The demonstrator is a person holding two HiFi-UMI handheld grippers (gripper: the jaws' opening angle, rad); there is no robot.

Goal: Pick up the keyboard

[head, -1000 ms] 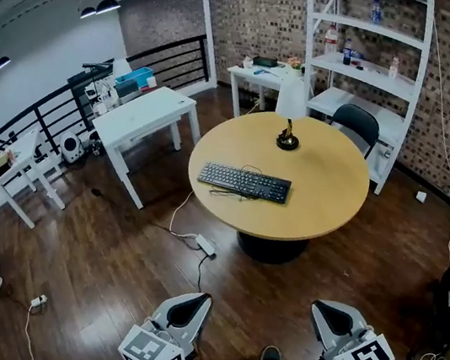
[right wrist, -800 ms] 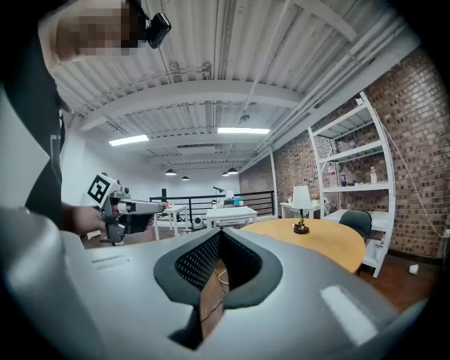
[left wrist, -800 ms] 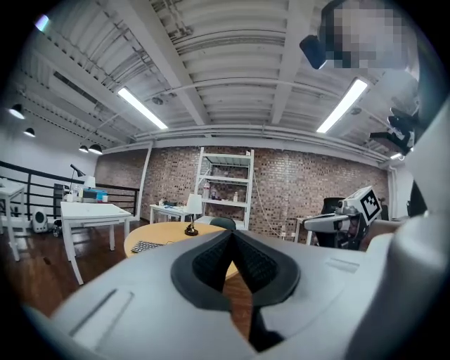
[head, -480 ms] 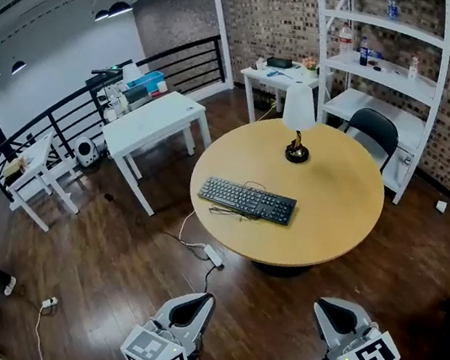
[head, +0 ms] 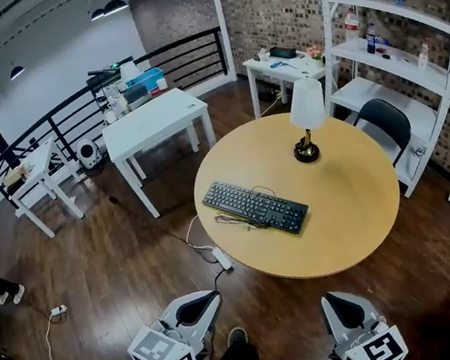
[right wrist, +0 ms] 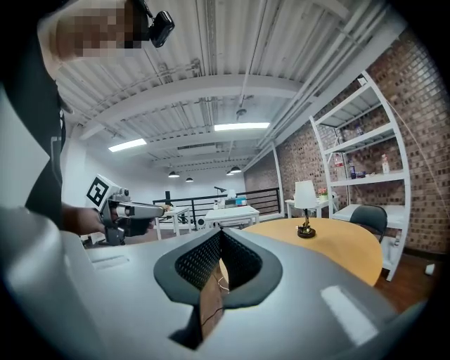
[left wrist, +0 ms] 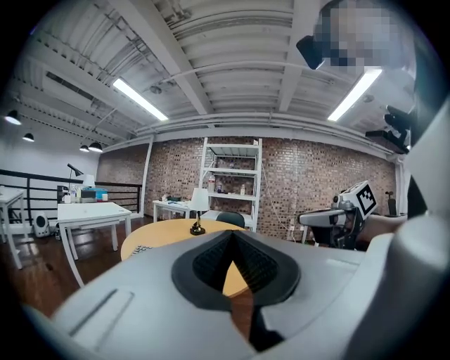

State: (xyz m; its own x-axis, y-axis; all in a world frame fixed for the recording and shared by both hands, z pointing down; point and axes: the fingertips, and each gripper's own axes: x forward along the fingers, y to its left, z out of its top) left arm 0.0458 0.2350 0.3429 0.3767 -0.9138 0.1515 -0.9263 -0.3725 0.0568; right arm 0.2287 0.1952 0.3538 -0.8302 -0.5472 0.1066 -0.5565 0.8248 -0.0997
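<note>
One black keyboard (head: 254, 207) lies flat on the one round wooden table (head: 345, 229), on its near-left part. One lamp (head: 307, 120) stands behind it, well apart. Two grippers hang over the wooden floor, both short of the table. The left gripper (head: 207, 298) has narrow jaws, closing, with nothing between them. The right gripper (head: 339, 303) has its jaws pressed together, empty.

Black keyboard (head: 254, 207), tan table (head: 345, 225), white-shaded lamp (head: 309, 108) with seemingly dark base.
</note>
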